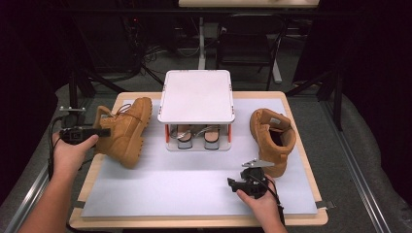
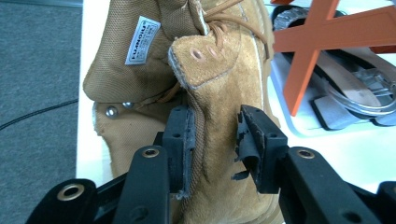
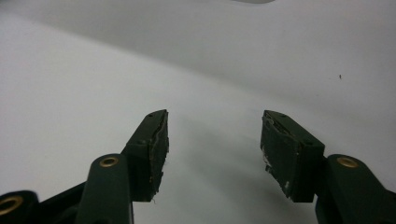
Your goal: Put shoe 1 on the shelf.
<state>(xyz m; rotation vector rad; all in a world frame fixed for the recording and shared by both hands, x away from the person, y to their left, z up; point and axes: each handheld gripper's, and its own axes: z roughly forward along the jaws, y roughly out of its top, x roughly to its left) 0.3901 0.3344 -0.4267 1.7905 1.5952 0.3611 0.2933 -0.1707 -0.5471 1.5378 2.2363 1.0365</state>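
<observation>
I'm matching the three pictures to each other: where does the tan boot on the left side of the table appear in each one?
High view: the left tan boot is left of centre, tilted, its collar at the left hand-held gripper.
Left gripper view: it rises through the centre, collar flap between the jaws.
Right gripper view: bare white mat, no boot.
Shared landmark: the white shoe rack.

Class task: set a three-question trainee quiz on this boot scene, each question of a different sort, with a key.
1. True or false: the right gripper holds a boot.
2. Which thing do the jaws of the left gripper clamp? A) the tilted left boot B) a sandal C) a chair
3. Fill in: seen from above, the right boot stands to the ___ of the white rack.
Key: 1 false, its jaws are open over the mat; 2 A; 3 right.
</observation>
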